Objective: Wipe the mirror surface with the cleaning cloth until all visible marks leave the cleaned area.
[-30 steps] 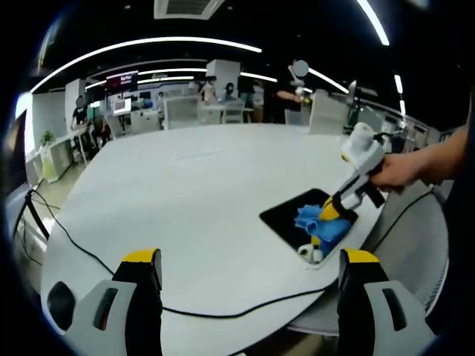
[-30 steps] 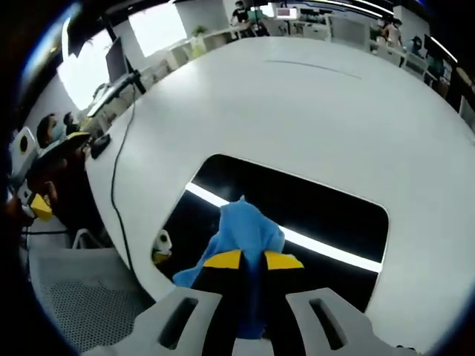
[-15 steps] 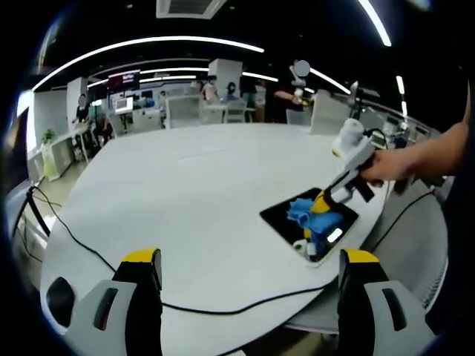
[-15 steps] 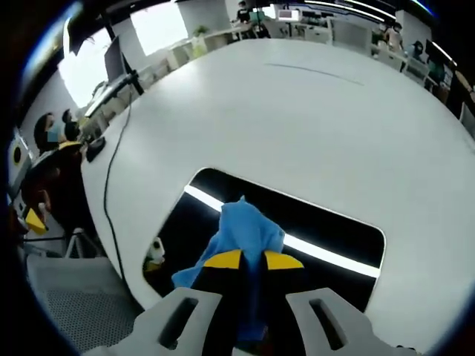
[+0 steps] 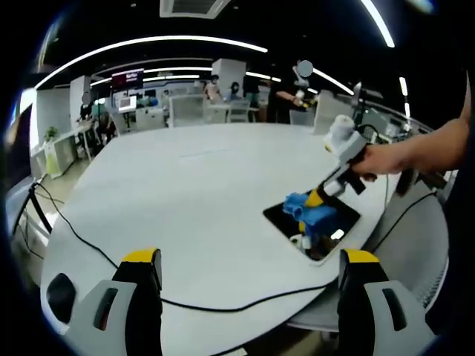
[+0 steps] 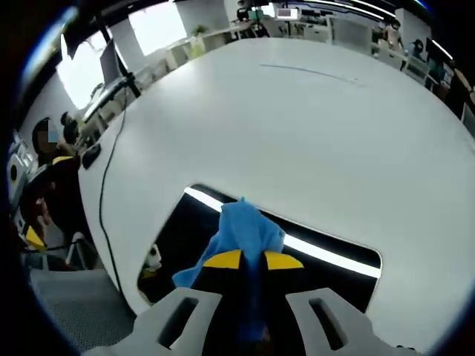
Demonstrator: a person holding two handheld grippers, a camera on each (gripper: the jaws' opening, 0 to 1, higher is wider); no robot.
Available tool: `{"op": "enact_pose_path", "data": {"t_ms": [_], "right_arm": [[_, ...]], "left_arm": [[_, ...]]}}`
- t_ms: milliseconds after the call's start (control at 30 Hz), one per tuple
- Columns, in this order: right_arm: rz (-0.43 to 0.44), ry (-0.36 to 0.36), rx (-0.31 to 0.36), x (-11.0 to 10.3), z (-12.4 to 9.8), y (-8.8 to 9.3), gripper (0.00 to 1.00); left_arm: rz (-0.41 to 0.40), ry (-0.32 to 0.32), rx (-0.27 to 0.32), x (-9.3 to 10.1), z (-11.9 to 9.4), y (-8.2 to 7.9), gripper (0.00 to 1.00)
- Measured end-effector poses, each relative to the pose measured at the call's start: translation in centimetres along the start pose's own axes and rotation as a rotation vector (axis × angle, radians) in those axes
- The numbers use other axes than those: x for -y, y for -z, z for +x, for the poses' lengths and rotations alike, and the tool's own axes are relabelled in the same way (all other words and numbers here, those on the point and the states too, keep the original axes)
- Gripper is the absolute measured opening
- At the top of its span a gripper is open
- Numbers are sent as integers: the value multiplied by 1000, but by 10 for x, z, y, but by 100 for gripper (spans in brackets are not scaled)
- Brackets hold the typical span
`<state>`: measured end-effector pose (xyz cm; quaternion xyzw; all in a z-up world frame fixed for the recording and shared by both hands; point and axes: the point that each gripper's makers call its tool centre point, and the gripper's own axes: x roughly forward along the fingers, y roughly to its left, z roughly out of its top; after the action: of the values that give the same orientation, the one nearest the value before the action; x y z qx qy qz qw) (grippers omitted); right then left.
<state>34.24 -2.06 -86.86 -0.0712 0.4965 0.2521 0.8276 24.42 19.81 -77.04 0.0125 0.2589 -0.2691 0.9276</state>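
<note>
Mirror point(image 6: 326, 222) — blue cloth point(image 6: 249, 233) pressed on it, right gripper's point(image 6: 252, 259) jaws clamped.

Blue cloth point(image 6: 249, 231), dark mirror point(image 6: 319, 231), white table point(image 6: 297, 126)

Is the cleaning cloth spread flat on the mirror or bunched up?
Bunched up: the blue cloth stands in a crumpled wad, pinched in the right gripper over the mirror.

mirror point(image 6: 326, 226): near part hidden behind cloth point(image 6: 245, 233) | marks: too small to tell
</note>
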Motion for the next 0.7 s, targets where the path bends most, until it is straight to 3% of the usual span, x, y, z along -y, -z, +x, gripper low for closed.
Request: {"op": "enact_pose_path", "data": {"t_ms": [700], "right_arm": [[22,4,-10,4,6,-11,5]], "left_arm": [[-5,15,0,3,7,-1,100]]}}
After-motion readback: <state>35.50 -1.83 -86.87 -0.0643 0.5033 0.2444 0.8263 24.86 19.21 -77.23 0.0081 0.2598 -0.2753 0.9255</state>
